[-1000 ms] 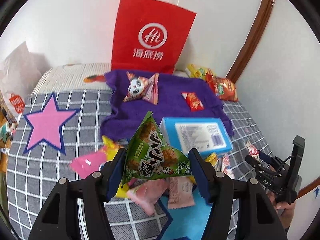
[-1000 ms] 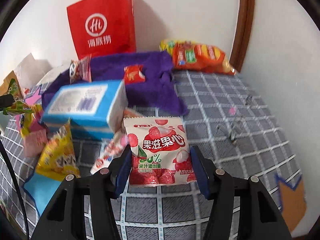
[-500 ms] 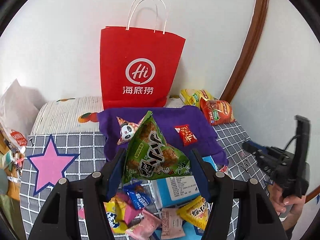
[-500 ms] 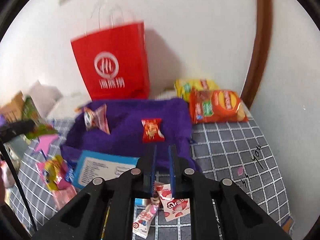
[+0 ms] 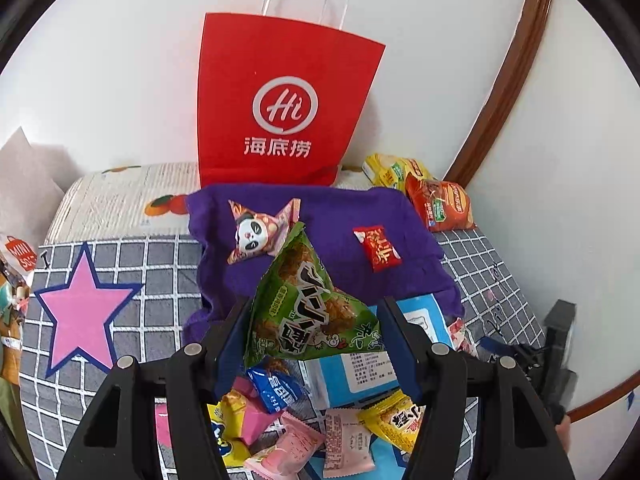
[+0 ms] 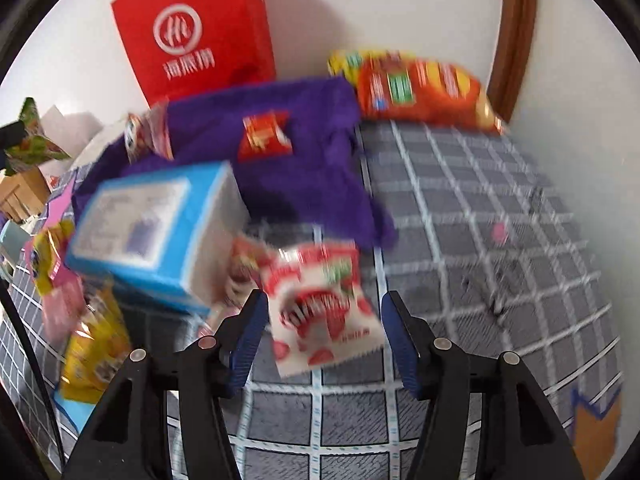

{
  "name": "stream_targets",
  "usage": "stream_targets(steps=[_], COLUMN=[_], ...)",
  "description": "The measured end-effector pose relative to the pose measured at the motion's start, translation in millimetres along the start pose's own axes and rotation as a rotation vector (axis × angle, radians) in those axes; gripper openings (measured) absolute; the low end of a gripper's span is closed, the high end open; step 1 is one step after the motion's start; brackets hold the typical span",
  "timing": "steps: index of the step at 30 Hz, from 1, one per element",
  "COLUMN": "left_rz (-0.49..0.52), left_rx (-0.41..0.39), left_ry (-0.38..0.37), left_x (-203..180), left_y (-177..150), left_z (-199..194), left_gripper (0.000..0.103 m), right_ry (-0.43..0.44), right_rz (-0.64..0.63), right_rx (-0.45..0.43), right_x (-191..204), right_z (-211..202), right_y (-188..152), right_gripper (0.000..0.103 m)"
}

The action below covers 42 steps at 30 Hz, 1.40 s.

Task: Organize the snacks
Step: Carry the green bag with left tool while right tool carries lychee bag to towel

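My left gripper clamps green snack bag, held above purple cloth for sorting. My right gripper, jaws just reopened, straddles strawberry packet on checked mat; pads not pressing.

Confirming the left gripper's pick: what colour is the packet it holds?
Green, with bold black-and-white lettering: the packet in the left gripper shows best in the left wrist view.
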<state>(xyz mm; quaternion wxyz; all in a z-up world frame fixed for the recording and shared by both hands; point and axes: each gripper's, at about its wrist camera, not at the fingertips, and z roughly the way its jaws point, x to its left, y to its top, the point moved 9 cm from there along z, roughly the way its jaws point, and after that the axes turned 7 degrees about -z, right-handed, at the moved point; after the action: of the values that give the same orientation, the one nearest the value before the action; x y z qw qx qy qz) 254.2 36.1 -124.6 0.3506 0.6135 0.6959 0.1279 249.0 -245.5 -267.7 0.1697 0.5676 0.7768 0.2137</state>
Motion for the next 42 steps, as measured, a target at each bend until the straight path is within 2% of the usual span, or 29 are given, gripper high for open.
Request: stream_targets(steps=[1,3,5,8,9,10,14,17,21,25,30,34,42], left_rz=[0.002,0.008,0.010,0.006,0.003,0.001,0.001,0.003,0.010,0.010,0.016,0.025,0.008], left_rx=[0.003,0.009,0.021,0.025,0.027,0.028,0.033,0.032,0.023,0.009,-0.008,-0.017,-0.030], left_ry=[0.002,0.010,0.019,0.024,0.025,0.025,0.019,0.012,0.009,0.007,0.011,0.021,0.040], left_x=[-0.1,0.1,1.3,2.7,3.1,3.3,1.8,-0.5,-3.4,-5.2,-10.6,-13.7,-8.6], left_y=[-1.3,-4.9,-7.7,-8.4,-8.6,-9.2,-10.5,-10.8,-10.4,-6.6,4.6,16.3,47.3], left_z=[0.7,1.2,1.2,1.3,1.3,1.5,1.8,0.2,-2.9,-4.6,-4.2,-2.3,12.9], left_gripper=[0.061,0.061,0.061,0.061,0.061,0.061,0.061,0.061,0.061,0.061,0.061,0.061,0.061], right_ry=[-0.002,-0.001,-0.015,-0.057,-0.048,-0.040,-0.051,-0.039,-0.047,-0.055,0.021,0.021,0.056], right_rz=[-0.002,-0.008,-0.027,-0.059,-0.041,-0.018,-0.013,0.012,0.027,0.026,0.042,0.007,-0.027], right_rx=[0.009,0.010,0.015,-0.026,-0.025,-0.030,-0.036,-0.027,-0.075,-0.120,-0.178,-0.224,-0.261], right_x=[0.1,1.4,5.0,7.6,5.8,2.8,-2.1,-4.0,-7.0,-7.5,3.1,18.9,47.0], right_z=[4.4,13.2,20.5,25.4,26.9,28.0,27.3,21.2,-4.1,-31.5,-60.5,-75.9,-79.0], right_y=[-3.9,-8.1,-9.5,-4.4,-3.3,-1.3,3.0,4.0,14.5,37.1,76.5,111.8,171.8], right_gripper=[0.059,0.069,0.070,0.070,0.069,0.060,0.046,0.046,0.046,0.046,0.046,0.046,0.046])
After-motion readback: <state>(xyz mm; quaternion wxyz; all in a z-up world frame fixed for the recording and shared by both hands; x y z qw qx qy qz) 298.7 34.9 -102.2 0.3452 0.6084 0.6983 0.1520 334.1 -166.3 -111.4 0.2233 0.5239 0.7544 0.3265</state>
